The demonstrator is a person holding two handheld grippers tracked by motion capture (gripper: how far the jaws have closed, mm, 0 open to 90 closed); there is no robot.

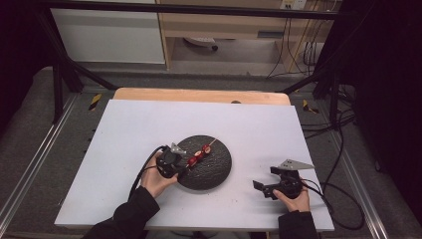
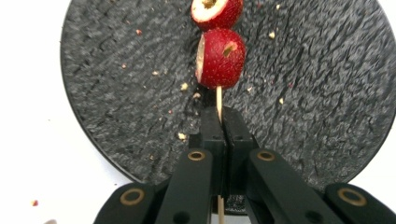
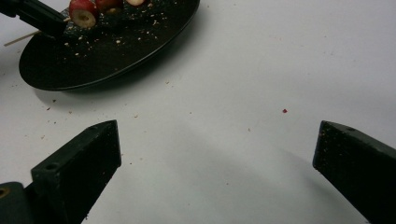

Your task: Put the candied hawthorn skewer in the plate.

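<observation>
A thin wooden skewer (image 2: 219, 100) carries several red fruit pieces (image 2: 222, 58) with pale cut faces. It lies low over a round black textured plate (image 1: 214, 169) near the middle of the white table. At the plate's left edge, my left gripper (image 1: 183, 169) is shut on the skewer's bare end; its closed tips (image 2: 223, 119) pinch the stick just below the nearest fruit. Off to the right, my right gripper (image 1: 264, 178) rests low over the table, open, with nothing between its jaws (image 3: 217, 149). In its view, the fruit (image 3: 84, 14) and the plate (image 3: 93, 60) are at the upper left.
Crumbs dot the plate (image 2: 116, 93) and the white tabletop (image 3: 233, 93) around it. The white sheet covers a wooden table (image 1: 199, 94) inside a black frame. Cables trail off the right side (image 1: 338, 199).
</observation>
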